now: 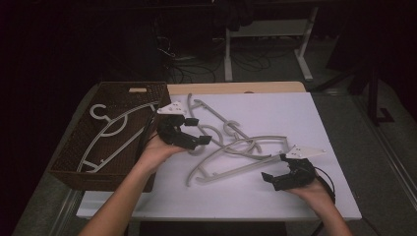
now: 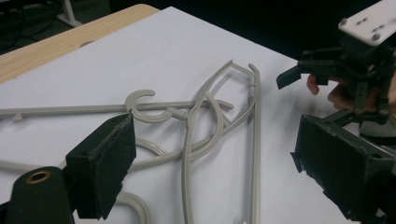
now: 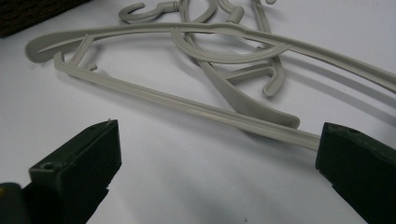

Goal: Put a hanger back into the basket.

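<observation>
Hangers (image 1: pixel 231 147) tangled; basket (image 1: pixel 69 167) front corner hidden.

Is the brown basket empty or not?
Not empty: one grey hanger lies inside the brown basket.

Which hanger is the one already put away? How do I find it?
Look at the brown woven basket at the white table's left edge. One pale hanger lies inside it, alone. The other hangers sit tangled together on the tabletop.
</observation>
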Motion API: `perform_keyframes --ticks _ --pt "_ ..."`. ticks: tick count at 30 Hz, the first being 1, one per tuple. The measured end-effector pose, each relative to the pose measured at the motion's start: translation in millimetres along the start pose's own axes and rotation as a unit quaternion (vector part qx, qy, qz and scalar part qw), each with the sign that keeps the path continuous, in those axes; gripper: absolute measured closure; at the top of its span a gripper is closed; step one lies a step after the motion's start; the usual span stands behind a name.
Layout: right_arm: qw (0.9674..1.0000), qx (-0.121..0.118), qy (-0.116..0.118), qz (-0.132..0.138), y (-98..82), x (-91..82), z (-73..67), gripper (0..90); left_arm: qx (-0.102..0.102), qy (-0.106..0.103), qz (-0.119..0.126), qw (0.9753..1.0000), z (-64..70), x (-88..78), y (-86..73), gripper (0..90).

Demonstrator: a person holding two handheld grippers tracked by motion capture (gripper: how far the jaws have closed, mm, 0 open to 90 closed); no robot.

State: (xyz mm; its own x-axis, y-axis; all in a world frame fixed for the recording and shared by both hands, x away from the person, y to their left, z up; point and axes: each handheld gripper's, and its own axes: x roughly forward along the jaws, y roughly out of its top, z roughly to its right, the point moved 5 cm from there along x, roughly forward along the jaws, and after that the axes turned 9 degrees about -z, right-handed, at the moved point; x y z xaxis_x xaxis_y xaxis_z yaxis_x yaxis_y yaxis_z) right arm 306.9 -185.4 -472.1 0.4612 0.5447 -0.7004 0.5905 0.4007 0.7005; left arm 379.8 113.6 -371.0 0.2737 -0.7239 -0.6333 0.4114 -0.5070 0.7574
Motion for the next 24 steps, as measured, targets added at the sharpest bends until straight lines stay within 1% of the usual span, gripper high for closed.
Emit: perform_keyframes --ticks 1,4,6,9,11,13,14,17,19,22,24 --pt "1.0000 0.003 0.001 0.001 0.1 0.2 0.1 0.1 -0.001 0.000 -0.002 1.0000 0.5 5.3 -1.2 12.7" --pt "1.0000 0.005 0.001 -0.001 -0.2 0.4 0.7 0.1 0.005 0.003 -0.019 0.9998 1.5 24.1 -7.3 12.8" --pt "1.0000 0.005 0.001 -0.002 -0.1 0.4 0.5 0.1 0.003 -0.004 -0.026 0.9996 0.9 34.2 -11.7 13.8" --pt "1.0000 0.002 0.002 -0.001 -0.1 0.5 0.1 0.1 0.003 0.005 -0.047 0.9989 -3.7 50.9 -20.4 14.7" --pt "1.0000 0.002 0.002 -0.001 -0.2 0.6 0.4 0.1 -0.003 0.002 -0.059 0.9983 -6.9 61.0 -26.0 16.0" --pt "1.0000 0.003 0.003 -0.002 -0.2 0.6 0.6 0.1 -0.001 0.002 -0.072 0.9974 -9.2 71.0 -31.5 18.3" --pt "1.0000 0.002 0.003 -0.002 -0.2 0.6 0.9 0.1 -0.001 0.001 -0.074 0.9973 -9.6 74.4 -32.9 20.3" --pt "1.0000 0.004 0.003 -0.003 -0.4 0.8 1.4 0.1 0.007 0.010 -0.091 0.9957 -12.9 87.7 -38.2 23.7" --pt "1.0000 0.003 0.003 -0.003 -0.4 0.6 1.3 0.1 0.005 0.008 -0.099 0.9951 -14.8 94.5 -40.9 26.6" --pt "1.0000 0.003 0.002 -0.003 -0.6 0.5 1.2 0.1 0.009 0.010 -0.118 0.9929 -16.3 105.6 -46.2 32.3" --pt "1.0000 0.003 0.003 -0.003 -0.6 0.5 1.3 0.1 0.012 0.010 -0.127 0.9918 -16.3 110.1 -49.0 35.2"
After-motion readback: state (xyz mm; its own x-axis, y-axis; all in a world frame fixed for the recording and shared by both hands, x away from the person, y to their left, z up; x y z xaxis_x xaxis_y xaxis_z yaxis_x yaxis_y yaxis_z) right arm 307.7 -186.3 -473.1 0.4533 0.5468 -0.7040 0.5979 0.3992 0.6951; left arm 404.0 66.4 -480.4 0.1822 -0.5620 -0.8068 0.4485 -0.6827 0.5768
